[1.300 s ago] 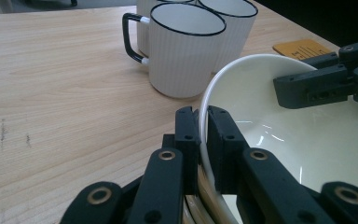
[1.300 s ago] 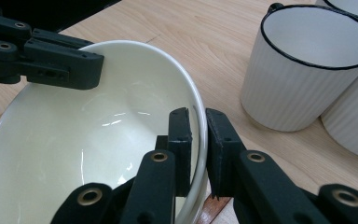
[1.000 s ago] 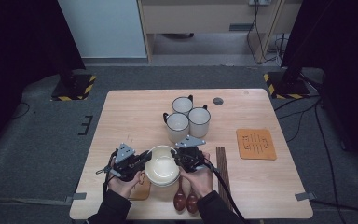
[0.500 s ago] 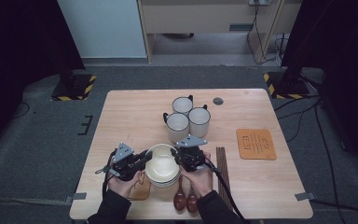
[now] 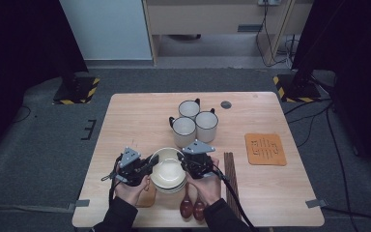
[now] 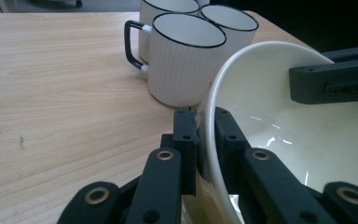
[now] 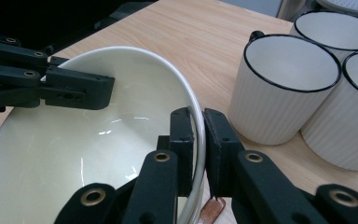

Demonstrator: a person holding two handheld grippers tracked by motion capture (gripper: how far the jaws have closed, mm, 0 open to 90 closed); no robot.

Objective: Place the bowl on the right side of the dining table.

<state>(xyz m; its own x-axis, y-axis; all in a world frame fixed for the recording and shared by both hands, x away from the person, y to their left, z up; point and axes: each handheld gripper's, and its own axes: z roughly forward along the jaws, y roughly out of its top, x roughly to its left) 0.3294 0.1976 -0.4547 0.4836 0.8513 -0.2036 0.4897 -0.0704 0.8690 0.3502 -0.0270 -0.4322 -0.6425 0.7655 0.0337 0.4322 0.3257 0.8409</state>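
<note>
Compared with the pictures from a second ago, little has shifted: both grippers remain at the same spots in the lower centre of the high view, and the bowl between them has barely moved. My reading is that the grip phase is complete and the lift has just started or is about to.

Left to right in the high view:

1. The left gripper (image 5: pixel 150 163) is clamped on the left rim of the glossy cream ceramic bowl (image 5: pixel 168 169). In the left gripper view its jaws stand closed, one outside and one inside the wall of the bowl (image 6: pixel 279 112).
2. The bowl sits at the lower centre of the frame, on top of what looks like a second bowl beneath it. Two dark wooden spoons (image 5: pixel 192 208) lie just below it.
3. The right gripper (image 5: pixel 183 163) pinches the right rim; the right gripper view shows its jaws closed across the rim of the bowl (image 7: pixel 98 158).
4. Three white ribbed mugs with black rims (image 5: pixel 193 123) stand just above the bowl, near the upper centre of the light wooden table (image 5: pixel 125 116). Dark chopsticks (image 5: pixel 229 174) and an orange mat (image 5: pixel 265 149) lie to the right.

Judgement: any lift should rise evenly on both sides, clear of the mugs.
</note>
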